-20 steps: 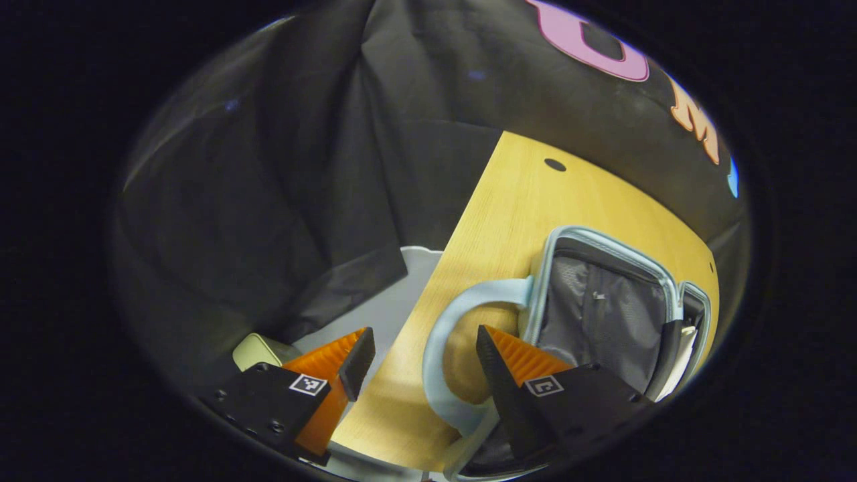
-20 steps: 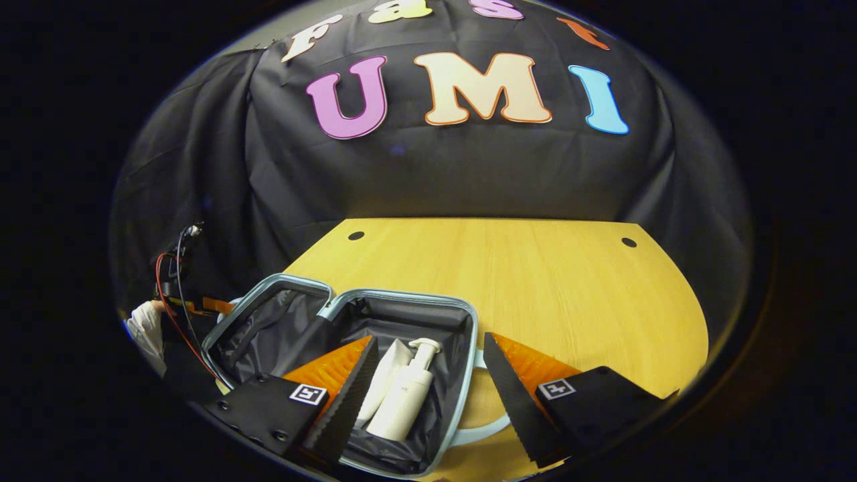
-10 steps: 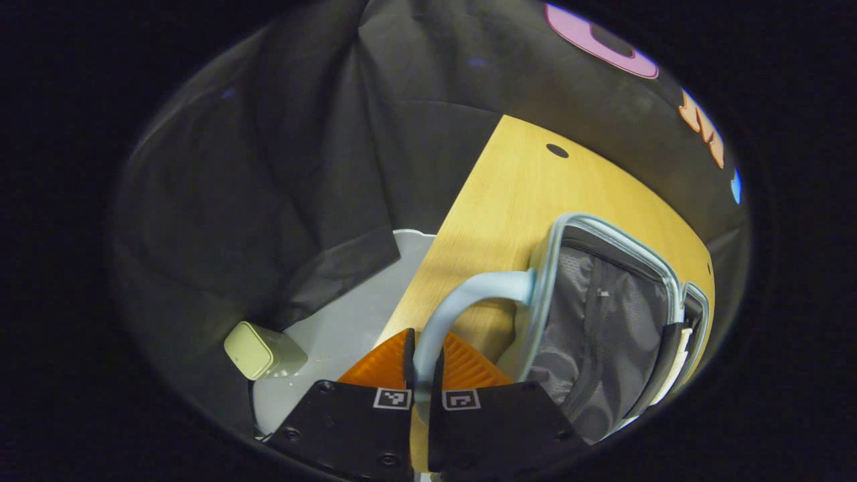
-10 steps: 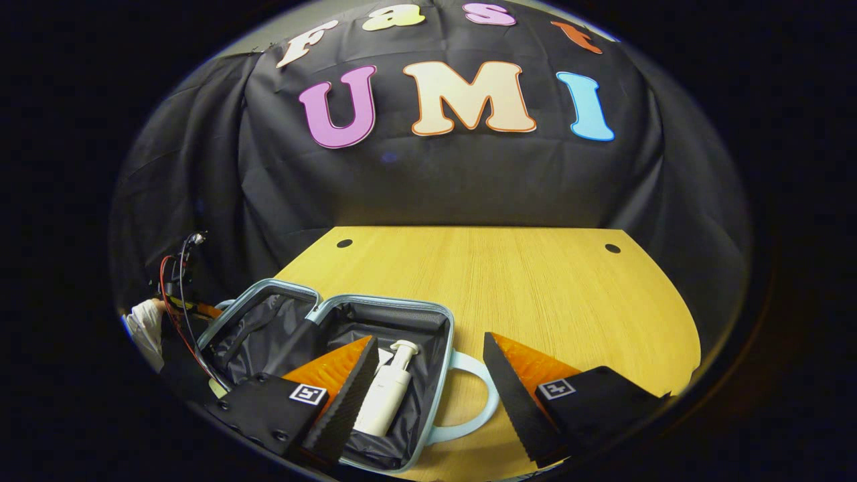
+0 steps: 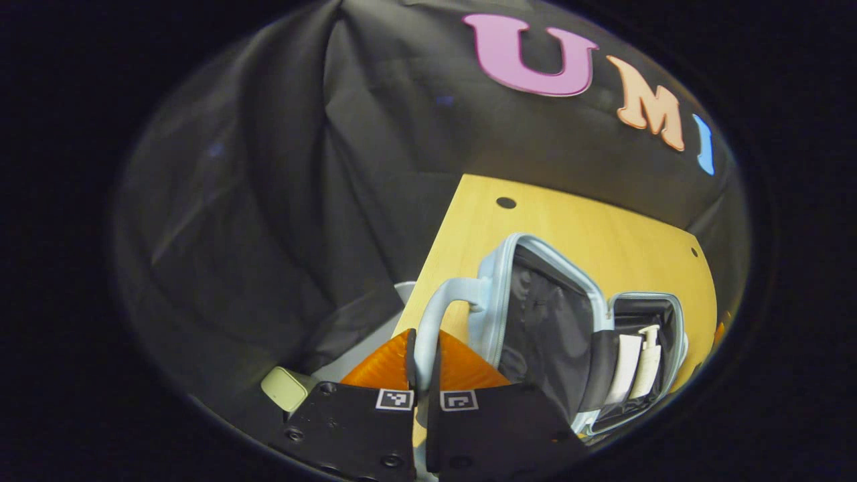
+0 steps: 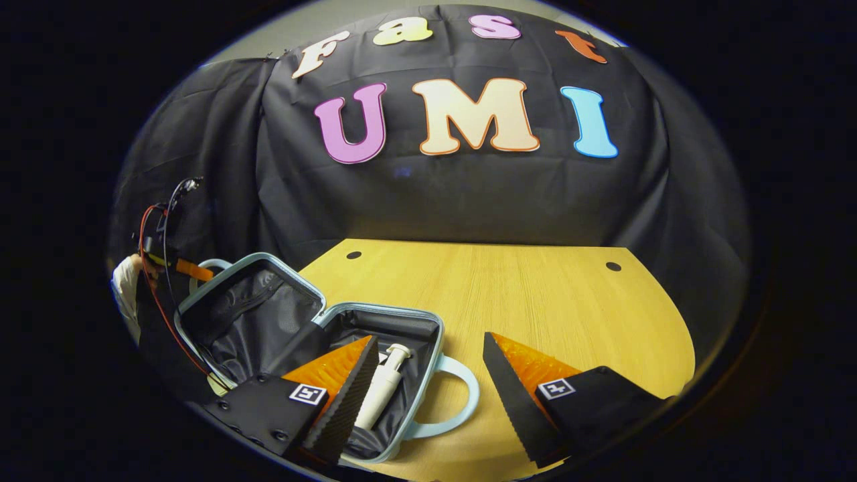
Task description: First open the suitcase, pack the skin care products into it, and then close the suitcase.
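Note:
A light blue suitcase lies open on the wooden table, its dark lining showing. Its lid is raised off the table at a slant. My left gripper is shut on the lid's pale blue handle; from the right gripper view that left gripper sits far left at the lid's edge. A white pump bottle lies in the base half, and it shows again in the left gripper view as the pump bottle beside a white tube. My right gripper stands open over the base's handle, touching nothing.
A small pale green box lies on a grey floor patch left of the table. A gloved hand and red wires are by the left gripper. Two round holes mark the table's far edge. Bare wood lies right of the suitcase.
My left gripper closed on the lid's handle and has lifted the lid up off the table. My right gripper has drawn back a little from the suitcase, still open.

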